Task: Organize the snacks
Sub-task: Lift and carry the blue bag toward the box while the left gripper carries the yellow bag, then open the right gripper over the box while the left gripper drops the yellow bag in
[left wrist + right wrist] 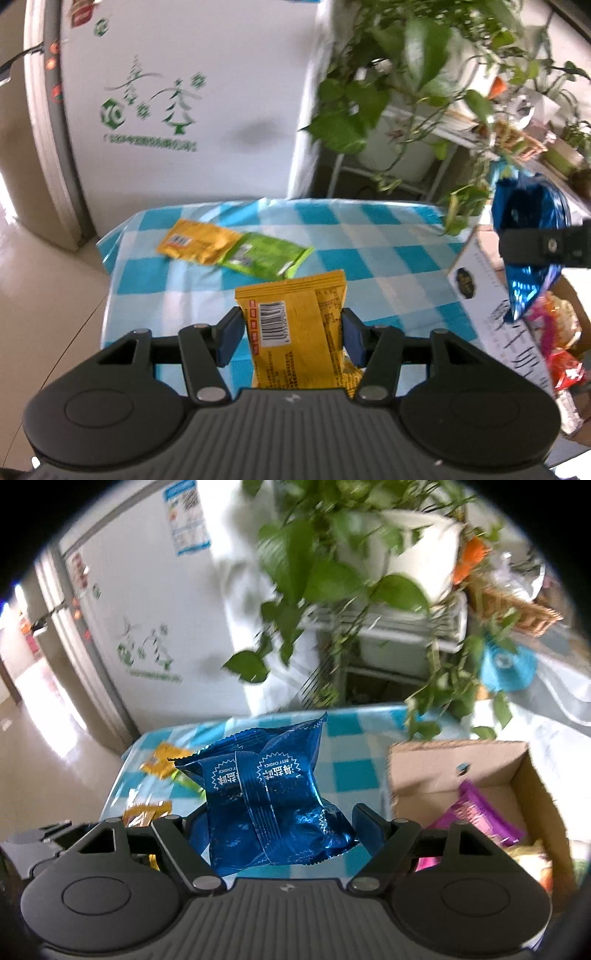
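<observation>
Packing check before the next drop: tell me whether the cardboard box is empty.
Not empty. The cardboard box stands open with a purple packet and other wrappers inside.

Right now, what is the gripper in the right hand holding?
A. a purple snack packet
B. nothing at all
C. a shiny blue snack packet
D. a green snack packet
C: in the right wrist view the right gripper is clamped on the shiny blue snack packet, lifted above the checked tablecloth; the purple packet lies in the cardboard box.
</observation>
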The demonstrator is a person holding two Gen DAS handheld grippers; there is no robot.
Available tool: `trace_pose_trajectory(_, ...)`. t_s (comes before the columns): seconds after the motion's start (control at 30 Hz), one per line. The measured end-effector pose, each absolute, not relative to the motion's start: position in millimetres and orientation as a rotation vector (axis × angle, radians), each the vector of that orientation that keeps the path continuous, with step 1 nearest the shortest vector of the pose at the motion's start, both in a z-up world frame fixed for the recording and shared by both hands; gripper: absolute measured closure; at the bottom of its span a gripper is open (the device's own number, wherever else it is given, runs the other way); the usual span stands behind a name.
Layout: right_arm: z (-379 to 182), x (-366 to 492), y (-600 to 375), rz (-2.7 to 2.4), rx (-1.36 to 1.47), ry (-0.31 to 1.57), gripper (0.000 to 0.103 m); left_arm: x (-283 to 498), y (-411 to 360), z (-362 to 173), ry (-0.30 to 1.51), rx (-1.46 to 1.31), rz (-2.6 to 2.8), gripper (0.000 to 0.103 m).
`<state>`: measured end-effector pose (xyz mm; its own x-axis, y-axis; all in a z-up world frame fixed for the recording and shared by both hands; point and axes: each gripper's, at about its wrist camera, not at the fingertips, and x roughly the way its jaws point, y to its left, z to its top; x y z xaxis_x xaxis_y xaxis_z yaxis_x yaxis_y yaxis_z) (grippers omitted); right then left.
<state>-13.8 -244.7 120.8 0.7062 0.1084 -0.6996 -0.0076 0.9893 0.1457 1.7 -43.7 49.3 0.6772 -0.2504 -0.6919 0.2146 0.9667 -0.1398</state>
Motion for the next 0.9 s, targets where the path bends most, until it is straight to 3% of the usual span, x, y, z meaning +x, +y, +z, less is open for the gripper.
trace_pose_trajectory(0.9,148,-73,-387,-0.218,0.299,0.653,0.020,-19,-200,96,0.726,-0.060,-0.599,0.048)
